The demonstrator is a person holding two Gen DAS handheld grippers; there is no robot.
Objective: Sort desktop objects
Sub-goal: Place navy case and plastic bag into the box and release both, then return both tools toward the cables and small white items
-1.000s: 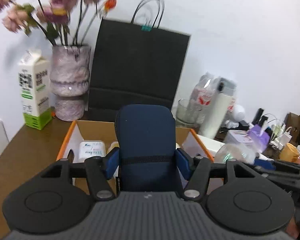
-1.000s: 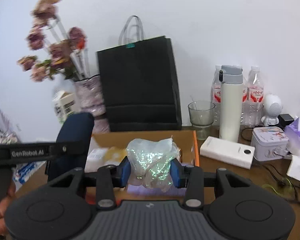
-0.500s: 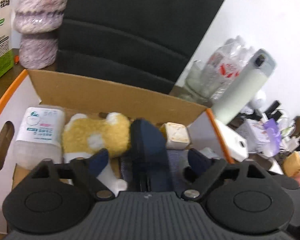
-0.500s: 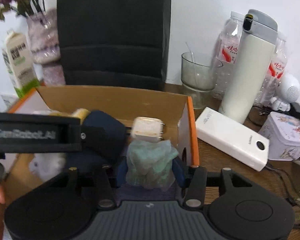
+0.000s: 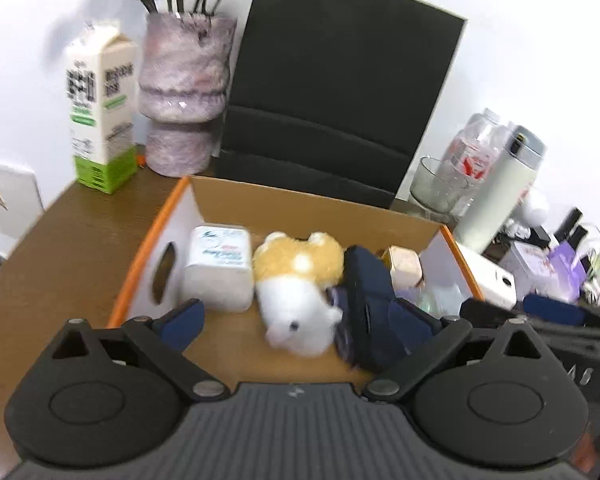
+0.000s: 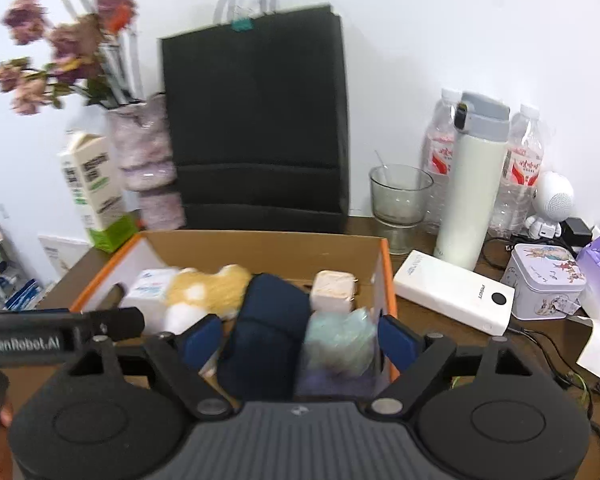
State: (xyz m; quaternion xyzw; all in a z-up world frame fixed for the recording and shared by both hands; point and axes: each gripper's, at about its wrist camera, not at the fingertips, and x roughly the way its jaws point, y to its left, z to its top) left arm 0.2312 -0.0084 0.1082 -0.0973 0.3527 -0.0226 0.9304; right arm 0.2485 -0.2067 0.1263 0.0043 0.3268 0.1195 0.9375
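Both pairs of fingers are spreading apart over the cardboard box (image 5: 300, 208), and nothing is pinched in either. Your left gripper (image 5: 296, 318) has the navy pouch (image 5: 364, 300) lying just inside its right-hand finger (image 5: 410, 322), with the plush toy (image 5: 300, 284) between the two fingers and the white tissue pack (image 5: 220, 268) just beyond the left-hand one; neither pad presses on anything. Your right gripper (image 6: 298, 338) stands with its jaws opening around the crinkled plastic packet (image 6: 340, 340), which sits close to the right-hand finger (image 6: 396, 338), and the pouch sits nearer the left-hand one.

The pouch is dark blue fabric, rounded at the top and propped on edge among the other things; it should be light and soft, so take it across its narrow sides where the cloth gives least. The packet is pale green and glittery (thin film, by the look of it), so expect it to crumple and slip; grip it low, around its bulk. It seems to rest on something purple, though the blur makes that uncertain. A small cream cube (image 6: 334, 290) lies just past the packet, against the box's far wall. On the table (image 6: 440, 336) well to the right of your right fingers lie a white power bank (image 6: 452, 296) and a printed tin (image 6: 544, 280), not yet boxed.
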